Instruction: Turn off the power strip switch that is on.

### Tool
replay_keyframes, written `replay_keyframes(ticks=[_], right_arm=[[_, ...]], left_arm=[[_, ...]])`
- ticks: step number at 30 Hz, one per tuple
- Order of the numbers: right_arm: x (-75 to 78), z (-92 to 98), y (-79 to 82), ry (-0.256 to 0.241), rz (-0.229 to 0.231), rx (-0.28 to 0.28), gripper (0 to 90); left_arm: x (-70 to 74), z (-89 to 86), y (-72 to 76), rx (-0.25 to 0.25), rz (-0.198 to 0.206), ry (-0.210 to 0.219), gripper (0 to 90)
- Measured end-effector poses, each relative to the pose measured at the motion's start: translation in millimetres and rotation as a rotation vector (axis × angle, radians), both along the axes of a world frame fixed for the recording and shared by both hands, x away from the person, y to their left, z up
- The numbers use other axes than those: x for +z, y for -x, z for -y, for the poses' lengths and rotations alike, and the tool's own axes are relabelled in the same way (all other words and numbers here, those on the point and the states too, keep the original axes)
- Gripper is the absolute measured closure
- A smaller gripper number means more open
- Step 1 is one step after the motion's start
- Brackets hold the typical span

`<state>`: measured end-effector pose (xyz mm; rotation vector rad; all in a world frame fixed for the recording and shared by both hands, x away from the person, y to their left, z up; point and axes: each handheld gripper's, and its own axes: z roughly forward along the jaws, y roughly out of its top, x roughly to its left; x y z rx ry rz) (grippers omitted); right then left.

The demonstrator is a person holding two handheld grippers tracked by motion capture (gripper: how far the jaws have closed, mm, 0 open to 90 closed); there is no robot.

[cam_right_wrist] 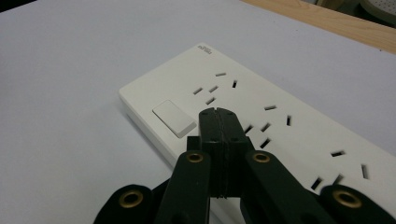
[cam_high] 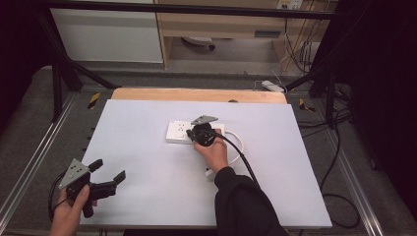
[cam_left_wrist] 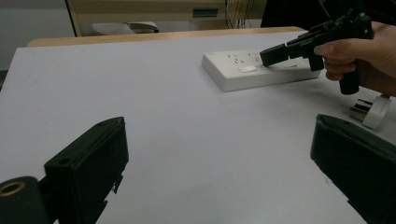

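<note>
Here, largest first: the worktop (cam_high: 147,162) carries a white power strip (cam_high: 179,132) at its centre, long axis running left-right across the high view, socket face up. In the right gripper view the strip runs diagonally, near-left corner to far right, w/ its rocker switch (cam_right_wrist: 173,118) at the near-left end, flat side up.

Right tool (cam_right_wrist: 223,116) sits directly over the strip, jaws pressed together, nothing between them, tips just beside the switch & a little to its right, near the first socket holes. So the switch lies slightly left & ahead of the tips; prob. the next move is a small shift that way, then a push down.

Left tool (cam_high: 105,173) is well apart, at the worktop's near-left corner, jaws spread wide, empty. Right hand is clearly the nearer one.

A white plug (cam_left_wrist: 373,112) lies on the worktop near the right hand.
</note>
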<state>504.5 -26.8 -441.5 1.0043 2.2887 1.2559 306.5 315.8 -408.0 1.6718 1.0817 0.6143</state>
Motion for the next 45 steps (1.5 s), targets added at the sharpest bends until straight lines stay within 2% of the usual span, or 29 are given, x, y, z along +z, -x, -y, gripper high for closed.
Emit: replay_keyframes(ticks=[16,24,31,34,45], right_arm=[[-1.2,0.8,1.4,-0.004,0.006,0.004,90.0],[-2.0,-0.6,2.7,0.014,0.022,0.005,90.0],[-1.4,-8.0,5.3,0.051,0.030,0.024,90.0],[-2.2,-6.3,4.9,0.035,0.027,0.018,90.0],[2.6,-2.8,4.2,0.025,0.035,0.012,90.0]], left_arm=[[-0.1,0.3,-0.1,-0.001,-0.001,-0.001,4.1],[-0.1,0.5,0.0,0.000,-0.001,-0.001,4.1],[0.1,0.3,0.3,0.001,0.001,0.001,4.1],[0.1,-0.4,-0.1,0.001,0.002,0.002,4.1],[0.3,0.2,0.2,0.002,0.002,-0.001,4.1]])
